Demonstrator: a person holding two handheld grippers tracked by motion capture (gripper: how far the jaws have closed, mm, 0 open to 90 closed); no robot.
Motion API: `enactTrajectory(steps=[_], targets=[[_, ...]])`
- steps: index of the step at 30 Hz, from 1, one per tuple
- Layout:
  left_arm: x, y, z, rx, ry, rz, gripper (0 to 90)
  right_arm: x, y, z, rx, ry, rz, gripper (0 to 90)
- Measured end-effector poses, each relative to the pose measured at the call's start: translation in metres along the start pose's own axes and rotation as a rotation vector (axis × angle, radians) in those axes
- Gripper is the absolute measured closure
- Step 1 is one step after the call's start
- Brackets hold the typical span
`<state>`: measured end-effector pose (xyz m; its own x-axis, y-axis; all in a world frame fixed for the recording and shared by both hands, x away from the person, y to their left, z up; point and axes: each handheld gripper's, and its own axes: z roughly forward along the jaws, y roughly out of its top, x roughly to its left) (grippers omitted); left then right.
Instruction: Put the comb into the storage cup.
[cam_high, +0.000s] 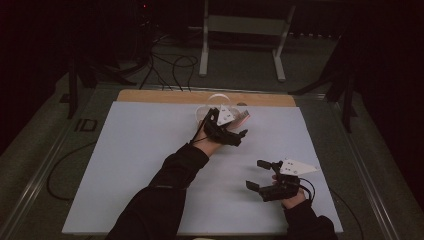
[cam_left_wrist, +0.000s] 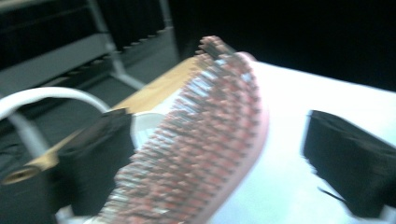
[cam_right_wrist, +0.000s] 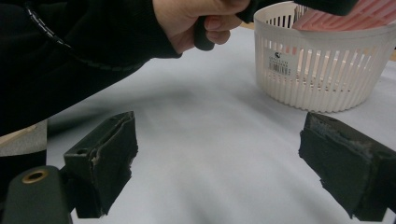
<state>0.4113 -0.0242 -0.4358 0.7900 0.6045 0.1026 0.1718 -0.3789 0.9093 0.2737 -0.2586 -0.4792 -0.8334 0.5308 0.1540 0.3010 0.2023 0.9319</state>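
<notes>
Fingers of the left gripper (cam_left_wrist: 219, 154) stand spread around one pink brush (cam_left_wrist: 205, 135), possibly touching it, above one white basket (cam_right_wrist: 322, 60); right gripper (cam_right_wrist: 219, 163) spread, empty, over the desk (cam_high: 135, 150).

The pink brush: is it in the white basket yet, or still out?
Partly in. In the right gripper view the brush tilts over the basket rim, pink showing through the slats. The left gripper's jaws stand wide; whether they grip it, cannot tell.
</notes>
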Motion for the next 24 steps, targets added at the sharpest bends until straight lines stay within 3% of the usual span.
enactTrajectory(steps=[7, 24], targets=[[0.003, 0.001, -0.003, 0.003, -0.024, -0.011, 0.7, 0.000, 0.000, 0.000, 0.000, -0.001, 0.002, 11.2], [0.007, 0.010, -0.013, 0.006, -0.086, -0.016, 0.1, 0.000, 0.000, 0.000, 0.001, -0.004, 0.003, 11.2]])
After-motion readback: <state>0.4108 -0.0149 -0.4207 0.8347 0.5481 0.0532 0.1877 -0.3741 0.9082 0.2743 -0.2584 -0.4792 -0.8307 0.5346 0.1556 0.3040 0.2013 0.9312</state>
